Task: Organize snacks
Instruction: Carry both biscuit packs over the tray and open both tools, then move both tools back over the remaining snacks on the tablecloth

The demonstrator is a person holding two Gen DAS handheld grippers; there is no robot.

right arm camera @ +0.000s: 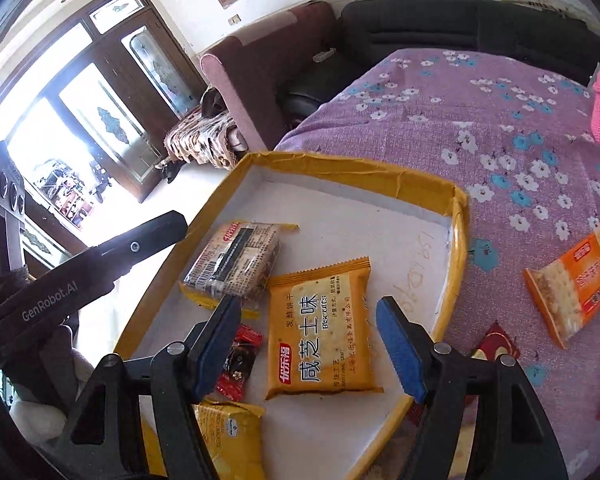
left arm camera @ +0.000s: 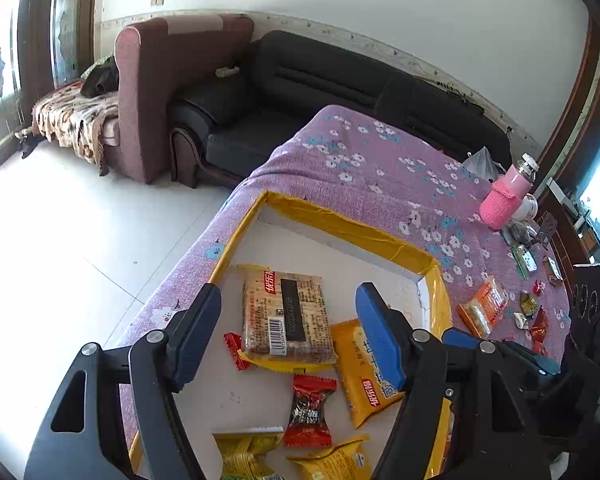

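both tools hang spread wide and hold nothing: the left tool [left arm camera: 288,336] over the clear cracker pack [left arm camera: 286,320] at the frame's centre, the right tool [right arm camera: 308,344] over the yellow biscuit pack [right arm camera: 324,332] in the lower middle, both packs lying inside the yellow-rimmed tray [right arm camera: 458,216]. the orange cracker pack [right arm camera: 576,280] and loose candies [left arm camera: 538,326] lie outside it on the purple cloth at the right edge, so the sorting looks unfinished. the risk, as i judge it, is a tool dragging across the tray toward them, snagging a slick wrapper or the soft rim, or crushing brittle biscuits by closing too hard.
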